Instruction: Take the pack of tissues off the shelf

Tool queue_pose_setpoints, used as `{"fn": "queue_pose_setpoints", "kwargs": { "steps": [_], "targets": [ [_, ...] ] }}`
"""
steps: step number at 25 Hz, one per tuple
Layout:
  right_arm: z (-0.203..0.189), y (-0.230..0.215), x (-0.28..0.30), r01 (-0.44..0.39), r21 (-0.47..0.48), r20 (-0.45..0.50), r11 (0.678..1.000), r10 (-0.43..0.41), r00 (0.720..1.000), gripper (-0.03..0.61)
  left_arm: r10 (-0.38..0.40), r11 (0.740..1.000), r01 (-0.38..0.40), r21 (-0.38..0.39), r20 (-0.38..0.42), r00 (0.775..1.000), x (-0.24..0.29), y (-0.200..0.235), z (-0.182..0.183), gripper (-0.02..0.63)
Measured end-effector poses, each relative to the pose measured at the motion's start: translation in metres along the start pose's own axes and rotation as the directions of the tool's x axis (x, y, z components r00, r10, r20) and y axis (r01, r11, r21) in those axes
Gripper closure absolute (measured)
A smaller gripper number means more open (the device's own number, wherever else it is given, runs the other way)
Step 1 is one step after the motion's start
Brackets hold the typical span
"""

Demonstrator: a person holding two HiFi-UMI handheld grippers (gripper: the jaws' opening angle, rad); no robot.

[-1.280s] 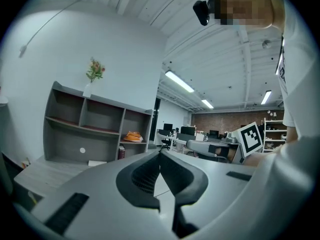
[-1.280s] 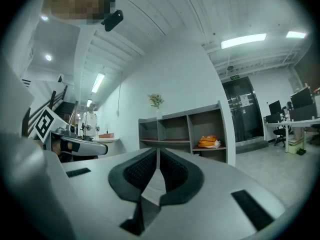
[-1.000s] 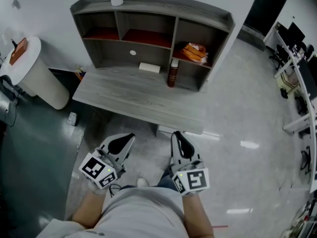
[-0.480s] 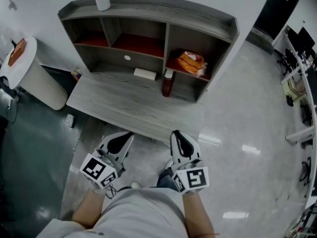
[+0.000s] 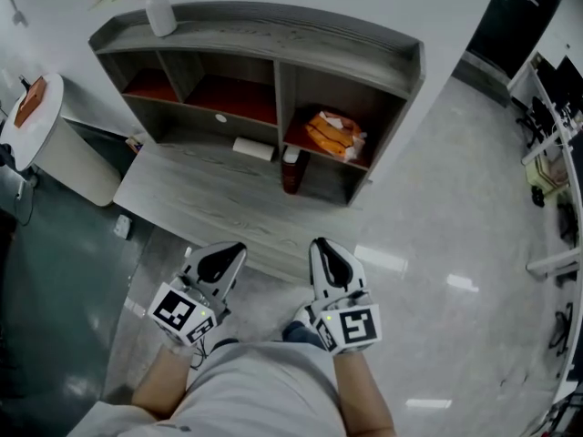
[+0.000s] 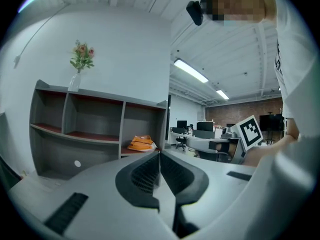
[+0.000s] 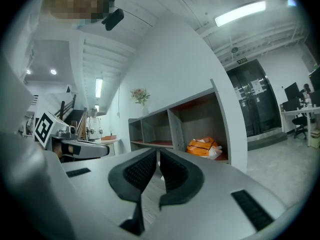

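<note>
The orange pack of tissues (image 5: 333, 135) lies in the right-hand compartment of the grey shelf unit (image 5: 264, 35) that stands on the desk. It also shows ahead in the left gripper view (image 6: 141, 143) and the right gripper view (image 7: 204, 147). My left gripper (image 5: 228, 249) and right gripper (image 5: 325, 247) are held low in front of my body, short of the desk's near edge and well away from the pack. Both are shut with nothing between the jaws (image 6: 159, 154) (image 7: 158, 153).
A white vase with flowers (image 5: 160, 12) stands on the shelf's top at the left. A dark bottle (image 5: 291, 171) and a small white box (image 5: 252, 148) sit on the grey desk (image 5: 200, 212). A round white table (image 5: 41, 121) is at the far left.
The shelf and desk have slid left and closer in the head view, and the vase has come into sight. Both grippers keep the same shut, empty stance before my body.
</note>
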State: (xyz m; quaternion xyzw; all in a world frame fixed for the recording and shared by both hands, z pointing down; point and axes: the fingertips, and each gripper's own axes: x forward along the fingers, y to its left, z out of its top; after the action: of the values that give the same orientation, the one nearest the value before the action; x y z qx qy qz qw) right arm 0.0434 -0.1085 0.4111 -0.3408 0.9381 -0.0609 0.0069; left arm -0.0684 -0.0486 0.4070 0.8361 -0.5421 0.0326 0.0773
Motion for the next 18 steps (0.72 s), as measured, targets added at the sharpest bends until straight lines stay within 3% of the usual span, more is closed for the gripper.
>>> {"fn": "queue_pose_setpoints", "kwargs": {
  "steps": [11, 18],
  "targets": [
    [0.004, -0.09, -0.003, -0.018, 0.012, 0.003, 1.0, 0.018, 1.0, 0.546, 0.056, 0.998, -0.057, -0.022, -0.031, 0.998, 0.089, -0.021, 0.0, 0.594],
    [0.005, -0.121, -0.006, 0.021, 0.02, 0.002, 1.0, -0.021, 1.0, 0.546, 0.052, 0.998, -0.053, -0.035, -0.046, 0.998, 0.13, -0.015, -0.001, 0.592]
  ]
}}
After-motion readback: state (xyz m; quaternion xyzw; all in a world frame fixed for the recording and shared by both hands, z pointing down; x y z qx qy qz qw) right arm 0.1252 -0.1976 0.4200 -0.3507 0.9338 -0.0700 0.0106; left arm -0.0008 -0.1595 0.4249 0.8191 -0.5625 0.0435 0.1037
